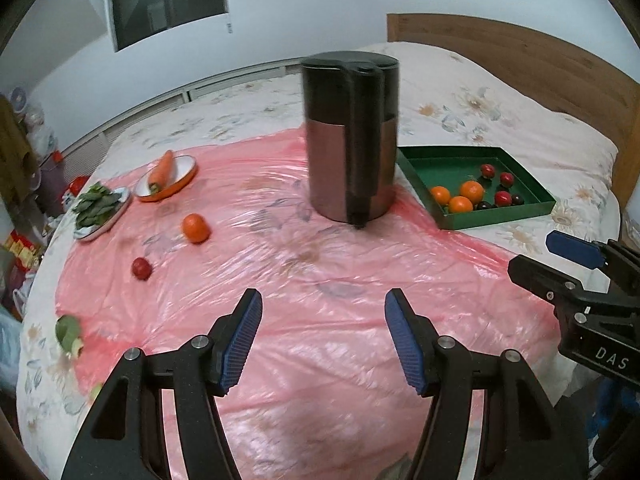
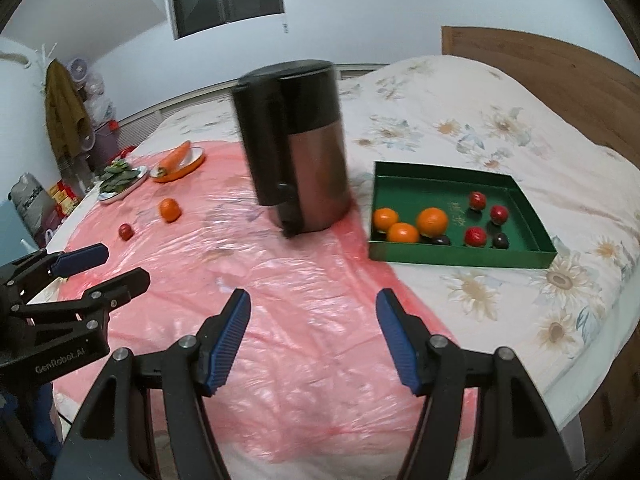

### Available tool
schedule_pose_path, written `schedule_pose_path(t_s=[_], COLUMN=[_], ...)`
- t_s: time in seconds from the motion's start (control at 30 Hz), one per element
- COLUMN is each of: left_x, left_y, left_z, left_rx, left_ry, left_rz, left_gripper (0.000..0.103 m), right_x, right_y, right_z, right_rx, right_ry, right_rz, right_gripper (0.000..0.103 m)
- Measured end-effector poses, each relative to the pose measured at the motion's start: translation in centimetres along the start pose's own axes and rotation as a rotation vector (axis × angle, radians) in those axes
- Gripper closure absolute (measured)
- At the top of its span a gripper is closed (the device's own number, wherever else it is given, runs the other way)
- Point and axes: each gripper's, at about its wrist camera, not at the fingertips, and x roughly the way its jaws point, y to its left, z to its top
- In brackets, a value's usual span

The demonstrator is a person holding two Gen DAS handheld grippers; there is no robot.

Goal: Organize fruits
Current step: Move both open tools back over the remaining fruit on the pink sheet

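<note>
While both your grippers, left gripper (image 1: 323, 336) and right gripper (image 2: 313, 334), hover open and empty, one orange (image 1: 196, 228) and one red fruit (image 1: 141, 268) lie loose on the pink sheet (image 1: 312, 300) (left of the kettle (image 1: 352, 136)). Next, I think, take the orange to the green tray (image 2: 460, 258).

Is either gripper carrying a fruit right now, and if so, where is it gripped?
Nothing is held. The left gripper and the right gripper both have their fingers spread over the pink plastic sheet, with no fruit between them.
</note>
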Motion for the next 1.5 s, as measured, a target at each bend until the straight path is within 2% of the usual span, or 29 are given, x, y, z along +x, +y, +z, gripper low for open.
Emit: schedule_pose_path(t_s=[0.37,0.6,0.67,1.0,1.23,1.5], left_x=[-3.7,-6.0,-6.5,-6.5,-6.0,-4.7], left_y=[4.3,7.8,9.0,13.4,15.6,18.3], left_z=[-4.6,-7.5,-8.3,-11.5,-11.8,-11.0], left_rx=[-0.056,-0.125,-0.154,-0.243,-0.281,-0.322], left_ry=[-0.006,0.003,0.011,0.043,0.05,0.049], left_rz=[0.089,0.154,0.173,0.301,0.333,0.321], left_gripper=[0.043,0.043,0.043,0.043,0.043,0.043], right_x=[-1.7,-2.4,-2.5,-0.8,0.1,1.6], right_y=[5.5,8.1,8.7,11.4,13.5,15.2], right_z=[-1.8,-3.3,-3.5,-4.1,-3.9,-2.4], right_rx=[-0.079,-0.11,-0.119,-0.134,-0.161,-0.202], right_ry=[0.008,0.031,0.033,0.043,0.018,-0.042], right_rz=[0.06,0.101,0.116,0.226,0.263,0.2], right_gripper=[0.006,0.006,0.001,0.0,0.0,0.0])
